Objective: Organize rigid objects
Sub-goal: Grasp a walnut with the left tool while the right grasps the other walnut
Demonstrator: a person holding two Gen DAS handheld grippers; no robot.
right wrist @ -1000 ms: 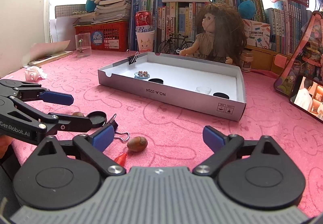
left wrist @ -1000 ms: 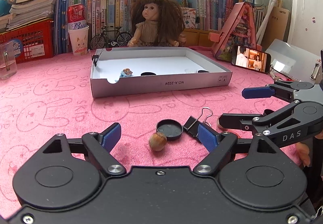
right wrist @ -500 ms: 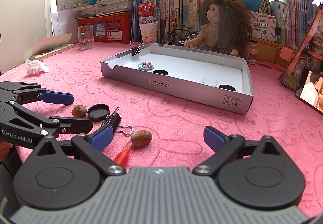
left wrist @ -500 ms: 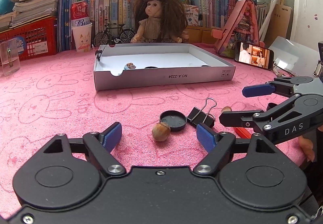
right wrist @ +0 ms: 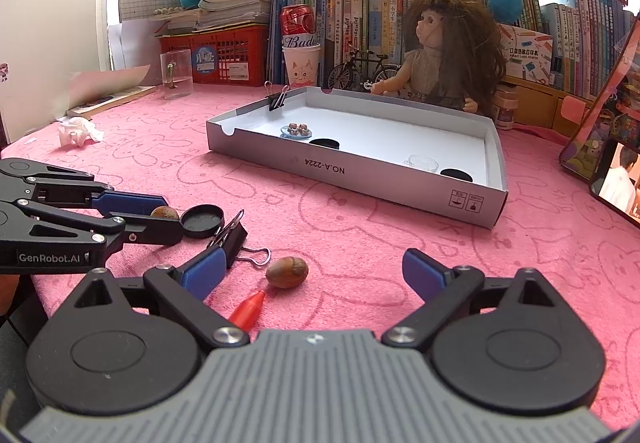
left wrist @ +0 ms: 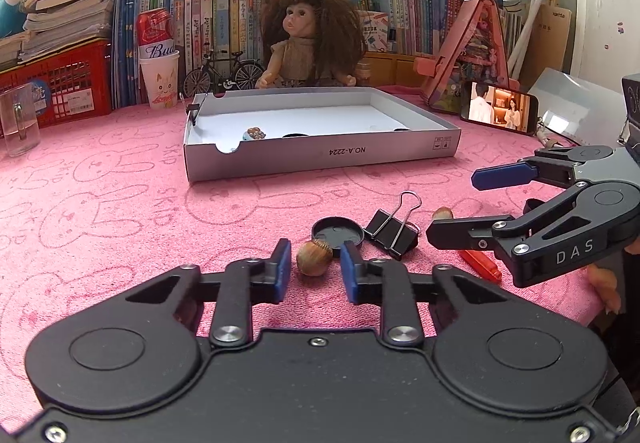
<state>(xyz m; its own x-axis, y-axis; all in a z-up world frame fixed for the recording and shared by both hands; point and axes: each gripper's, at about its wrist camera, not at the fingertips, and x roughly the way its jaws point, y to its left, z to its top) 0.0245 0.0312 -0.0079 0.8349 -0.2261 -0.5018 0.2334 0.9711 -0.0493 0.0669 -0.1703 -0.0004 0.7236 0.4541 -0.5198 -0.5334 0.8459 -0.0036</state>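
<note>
A brown hazelnut point(left wrist: 314, 263) lies on the pink cloth between the fingers of my left gripper point(left wrist: 314, 269), whose jaws stand narrowed around it with small gaps on both sides. A black round cap point(left wrist: 337, 236) and a black binder clip point(left wrist: 392, 231) lie just beyond. My right gripper point(right wrist: 312, 275) is open over a second hazelnut point(right wrist: 287, 272) and a red pen tip point(right wrist: 248, 310). The grey cardboard tray point(left wrist: 320, 157) stands farther back and holds small items.
A doll point(left wrist: 310, 43), a toy bicycle point(left wrist: 222, 73), a paper cup with a can point(left wrist: 159, 79), a red basket point(left wrist: 56, 83), books and a phone point(left wrist: 498, 111) line the back. A glass mug point(left wrist: 18, 127) stands at left. A crumpled tissue point(right wrist: 78, 131) lies on the cloth.
My left gripper's jaws have narrowed from wide open to close around the hazelnut. Both grippers have moved slightly forward over the cloth.
</note>
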